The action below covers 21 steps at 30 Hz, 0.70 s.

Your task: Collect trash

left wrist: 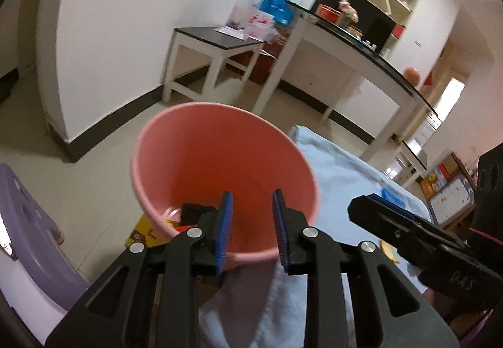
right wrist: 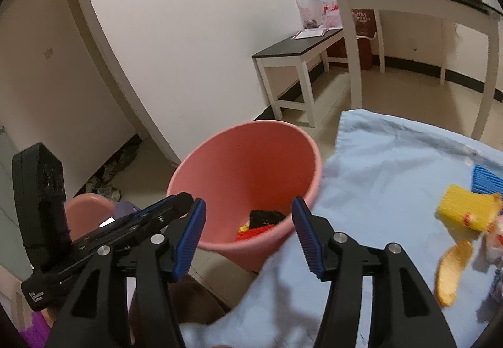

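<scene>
Beside the blue-clothed table [right wrist: 393, 165], our left gripper [left wrist: 251, 231] and right gripper [right wrist: 250, 238] gape empty before the pink bin [right wrist: 248, 171], and hasty reaches rightward could knock the peel [right wrist: 452, 272] floorward.

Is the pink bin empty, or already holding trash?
Holding trash: black, red and yellow pieces lie at the bottom of the pink bin.

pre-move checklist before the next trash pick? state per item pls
1. Left claw open, nothing held: ok.
2. Right claw open, nothing held: ok.
3. Pink bin upright beside the blue cloth, mouth unobstructed: ok.
4. Trash already in bin, black piece and red piece: ok.
5. Trash left on cloth, orange peel and yellow piece: not ok.
6. Trash within right claw's reach: cannot tell.
</scene>
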{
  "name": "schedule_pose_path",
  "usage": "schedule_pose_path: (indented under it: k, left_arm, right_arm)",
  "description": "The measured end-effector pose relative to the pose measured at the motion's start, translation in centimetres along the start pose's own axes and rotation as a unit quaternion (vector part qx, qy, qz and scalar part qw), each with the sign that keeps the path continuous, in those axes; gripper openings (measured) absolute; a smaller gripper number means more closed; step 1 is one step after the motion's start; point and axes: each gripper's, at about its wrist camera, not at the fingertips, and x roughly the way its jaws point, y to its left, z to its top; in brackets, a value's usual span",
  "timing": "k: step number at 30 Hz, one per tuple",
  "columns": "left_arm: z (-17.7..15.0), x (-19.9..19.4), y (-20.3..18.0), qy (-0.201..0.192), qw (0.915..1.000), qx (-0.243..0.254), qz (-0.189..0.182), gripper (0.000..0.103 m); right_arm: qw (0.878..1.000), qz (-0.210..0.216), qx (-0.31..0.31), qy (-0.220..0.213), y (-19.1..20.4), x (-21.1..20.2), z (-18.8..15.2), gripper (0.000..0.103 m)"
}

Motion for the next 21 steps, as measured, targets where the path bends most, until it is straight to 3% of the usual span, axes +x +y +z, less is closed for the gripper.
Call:
schedule_pose_path:
  k: [5,11,17,21]
  left_arm:
    - [-1.4,-0.4,-3.0,0.005,0.9996,0.028,0.000,0.033]
    - [-3.1,-0.4,-6.3,0.041,0.9983,0.042,-0.007,0.033]
    - [-4.4,-0.7,-8.5,0.032,0.9983,0.049,-0.002,0.033]
    - [-5.1,-0.4,-10.2,0.044,0.9974,0.056,-0.013,0.033]
  right_arm:
    - [0.999,-0.028,0.002,-0.018,-0.8,-2.9,-1.8,0.063]
    - [0.998,-0.053,0.020,-0.030,-2.7,-6.1,-3.8,0.066]
    - [0.994,-0.084,0.035,-0.055,-4.7,-9.4,-5.8,0.068]
    - [0.993,-0.094,0.050,-0.042,-5.9,-10.1,-6.2,0.069]
